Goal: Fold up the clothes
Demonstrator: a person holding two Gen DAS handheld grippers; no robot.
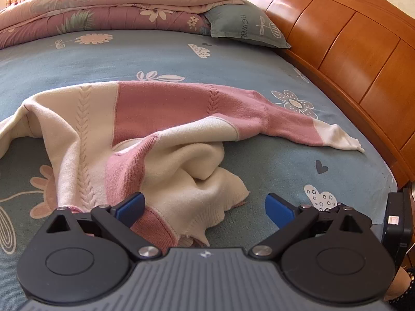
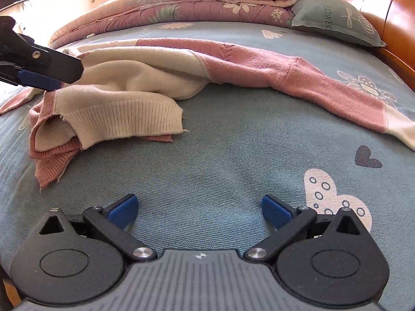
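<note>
A pink and cream knitted sweater [image 1: 145,119] lies crumpled on the blue-grey floral bedsheet [image 1: 109,59], and everything here is placed from it. In the left wrist view, its cream half with a cable-knit stripe lies to the left, the pink half is in the middle, and one pink sleeve with a cream cuff [image 1: 342,140] stretches out to the right toward the wooden headboard [image 1: 350,39]. The left gripper [image 1: 205,207] sits at the sweater's near edge with its blue-tipped fingers spread wide; the bunched hem lies between and under them, but nothing is clamped. Beyond the sweater, a folded pink floral quilt [image 1: 109,13] is stacked at the far side of the bed, with a grey-green pillow [image 1: 243,26] printed "FLOWERS" to its right against the headboard. In the right wrist view, the left gripper [image 2: 44,77] enters from the left and hovers just over the sweater's [image 2: 160,77] bunched hem. The ribbed cream hem [image 2: 129,119] is folded over a pink layer. The right gripper [image 2: 199,210] is on the near side of the sweater, well apart from it, over bare bedsheet [image 2: 220,155], its fingers wide open and holding nothing.
</note>
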